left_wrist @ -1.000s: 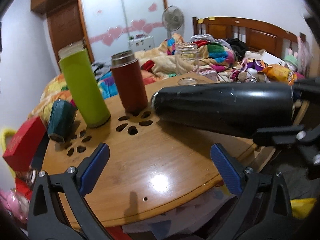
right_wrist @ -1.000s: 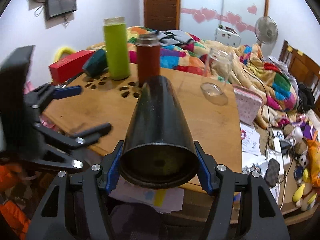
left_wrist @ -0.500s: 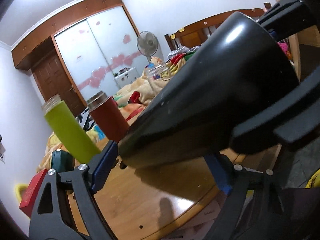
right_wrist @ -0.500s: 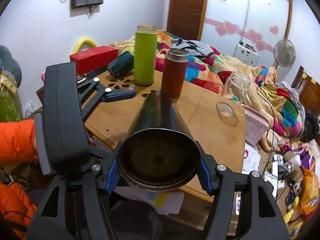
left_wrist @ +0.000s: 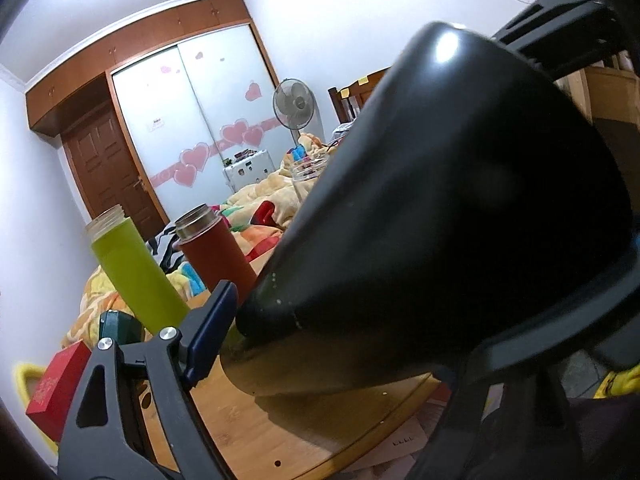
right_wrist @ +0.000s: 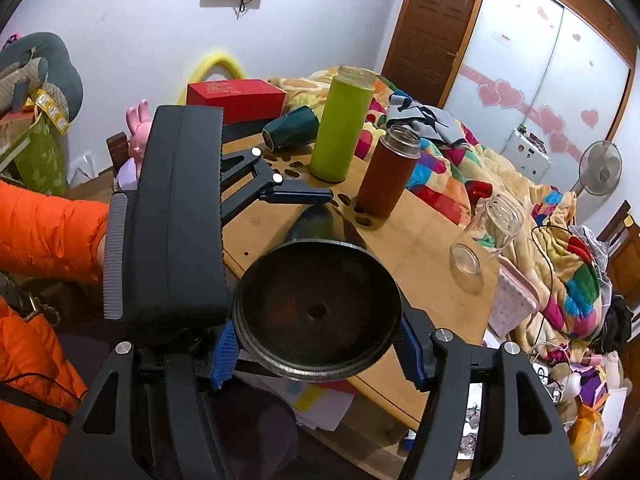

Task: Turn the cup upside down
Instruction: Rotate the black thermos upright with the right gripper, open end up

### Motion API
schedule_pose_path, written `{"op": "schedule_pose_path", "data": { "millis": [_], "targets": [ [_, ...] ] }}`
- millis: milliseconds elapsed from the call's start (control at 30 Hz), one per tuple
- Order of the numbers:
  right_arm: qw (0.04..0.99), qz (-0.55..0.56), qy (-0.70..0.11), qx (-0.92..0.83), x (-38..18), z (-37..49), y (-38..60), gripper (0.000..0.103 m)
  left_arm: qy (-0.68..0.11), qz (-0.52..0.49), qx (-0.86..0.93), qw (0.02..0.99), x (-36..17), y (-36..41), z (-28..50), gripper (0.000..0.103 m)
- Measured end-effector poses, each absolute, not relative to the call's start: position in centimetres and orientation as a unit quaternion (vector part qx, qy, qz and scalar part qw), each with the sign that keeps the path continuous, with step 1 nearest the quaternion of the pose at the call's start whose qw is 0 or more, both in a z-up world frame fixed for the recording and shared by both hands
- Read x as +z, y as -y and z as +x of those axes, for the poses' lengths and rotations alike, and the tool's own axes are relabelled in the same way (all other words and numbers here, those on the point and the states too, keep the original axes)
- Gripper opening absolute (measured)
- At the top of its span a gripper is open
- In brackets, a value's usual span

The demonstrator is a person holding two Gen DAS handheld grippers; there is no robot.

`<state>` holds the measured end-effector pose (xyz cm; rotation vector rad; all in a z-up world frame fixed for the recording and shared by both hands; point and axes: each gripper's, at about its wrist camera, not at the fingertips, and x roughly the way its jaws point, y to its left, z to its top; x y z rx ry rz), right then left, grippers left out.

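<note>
**Black cup gripped on its side over the near edge of the wooden table**

Nearest to us, the right gripper [right_wrist: 318,354] has its blue pads clamped on either side of the black cup [right_wrist: 318,312], close to the open mouth, which faces straight into the right wrist camera. We can see down into its dark inside. The cup lies roughly level and tapers away from us, its narrow closed end pointing over the wooden table [right_wrist: 420,248].

From the left wrist view the same cup [left_wrist: 440,220] fills most of the frame, its closed end low and left of centre, above the table [left_wrist: 248,432]. The left gripper [left_wrist: 320,344] sits at that end: one blue pad [left_wrist: 208,332] shows just beside the cup, but the other is hidden behind the cup's body, so we cannot tell whether this gripper is clamped or loose.

Beyond the cup's closed end, farther in on the table, a dark red flask [right_wrist: 390,172] stands upright, and a green bottle [right_wrist: 342,124] stands upright beside it. A dark green cup [right_wrist: 290,132] lies on its side behind the green bottle, and a red box [right_wrist: 236,98] sits past that. To the right of the black cup, a clear glass jar [right_wrist: 498,220] stands with its lid [right_wrist: 464,258] lying flat next to it.
</note>
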<state>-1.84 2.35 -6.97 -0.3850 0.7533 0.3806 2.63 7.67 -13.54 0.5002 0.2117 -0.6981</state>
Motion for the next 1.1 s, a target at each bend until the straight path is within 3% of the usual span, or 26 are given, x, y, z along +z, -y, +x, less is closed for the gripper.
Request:
{"op": "schedule_pose_path", "data": {
  "millis": [400, 1100],
  "targets": [
    [0.928, -0.156, -0.304, 0.146, -3.9, -2.3, -1.5, 0.062, -0.148, 0.196, -0.315, 0.917, -11.1, -9.0, 4.9, 0.07],
    [0.947, -0.053, -0.313, 0.049, -5.0, 3.5, 1.3, 0.062, -0.281, 0.065, -0.329, 0.899, -8.4, -12.6, 11.7, 0.067]
  ]
}}
